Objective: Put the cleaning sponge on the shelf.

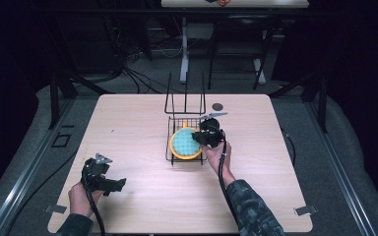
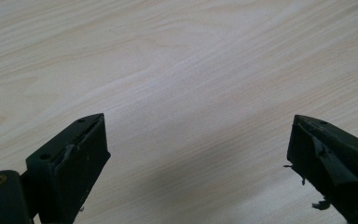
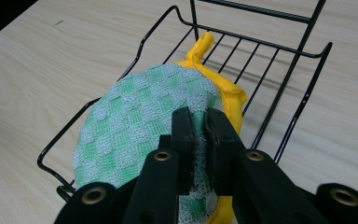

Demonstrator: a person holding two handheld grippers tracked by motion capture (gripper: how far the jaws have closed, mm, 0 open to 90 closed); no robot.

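Note:
A round pot holder (image 1: pixel 184 142) with a green checked face and yellow edging lies in a black wire rack (image 1: pixel 173 123) at the table's middle. In the right gripper view the pot holder (image 3: pixel 140 126) rests across the rack's wires (image 3: pixel 279 79), its yellow loop pointing away. My right gripper (image 1: pixel 203 138) is shut on the pot holder's near edge, its jaws pinching the cloth (image 3: pixel 200 135). My left gripper (image 1: pixel 115 186) hovers near the front left of the table, jaws wide open (image 2: pixel 196 163) over bare wood, nothing between them.
The rack has a tall upright wire back (image 1: pixel 184 101) on its far side. A small dark disc (image 1: pixel 218 106) lies on the light wooden table (image 1: pixel 128 128) behind the rack. Cables and table legs stand on the floor beyond.

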